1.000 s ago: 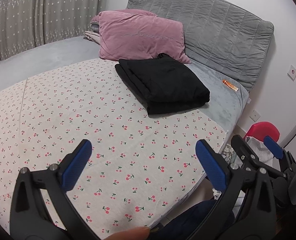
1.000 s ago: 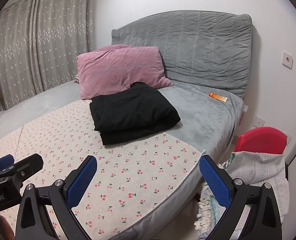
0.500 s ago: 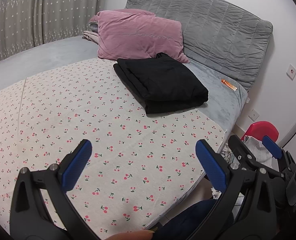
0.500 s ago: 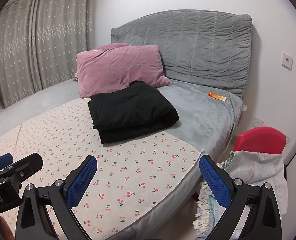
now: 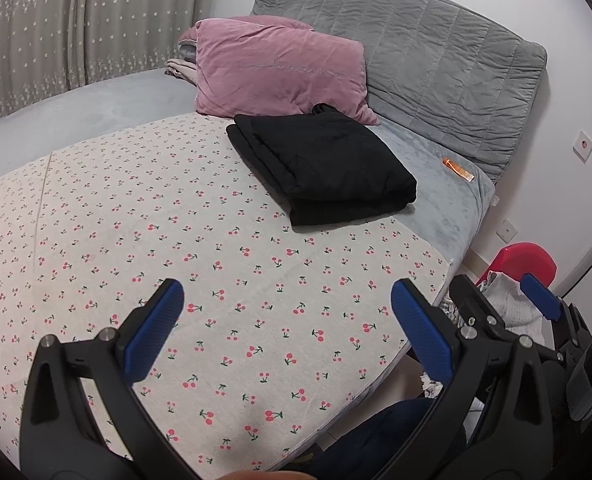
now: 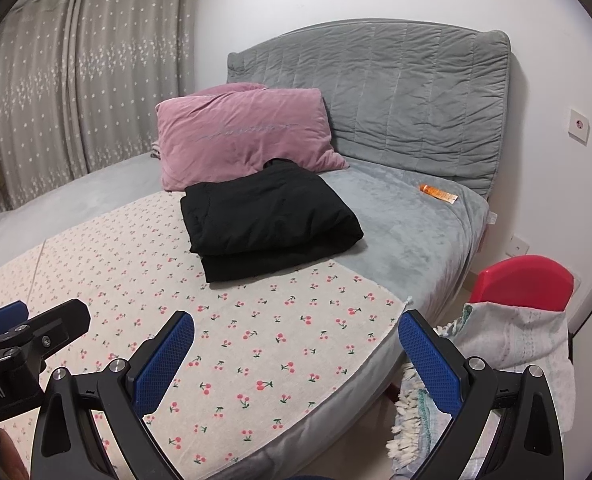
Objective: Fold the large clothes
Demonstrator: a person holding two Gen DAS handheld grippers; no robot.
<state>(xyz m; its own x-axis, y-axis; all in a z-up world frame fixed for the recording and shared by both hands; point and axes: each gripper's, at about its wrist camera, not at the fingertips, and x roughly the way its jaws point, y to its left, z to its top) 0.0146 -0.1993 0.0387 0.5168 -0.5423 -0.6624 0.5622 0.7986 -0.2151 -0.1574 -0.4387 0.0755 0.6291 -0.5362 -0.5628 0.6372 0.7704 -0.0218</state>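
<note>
Left hand-held gripper: jaws spread wide, holding nothing, hovering over the cherry-print sheet.
Right hand-held gripper: jaws spread wide, holding nothing, above the bed's near edge.
Folded black garment: well ahead of both hand-held grippers, lying partly on the cherry-print sheet and partly on the grey blanket, touching neither hand-held gripper.
Pink pillow: just beyond the garment, touching its far end.
Orange tube: ahead and right, near the headboard.
</note>
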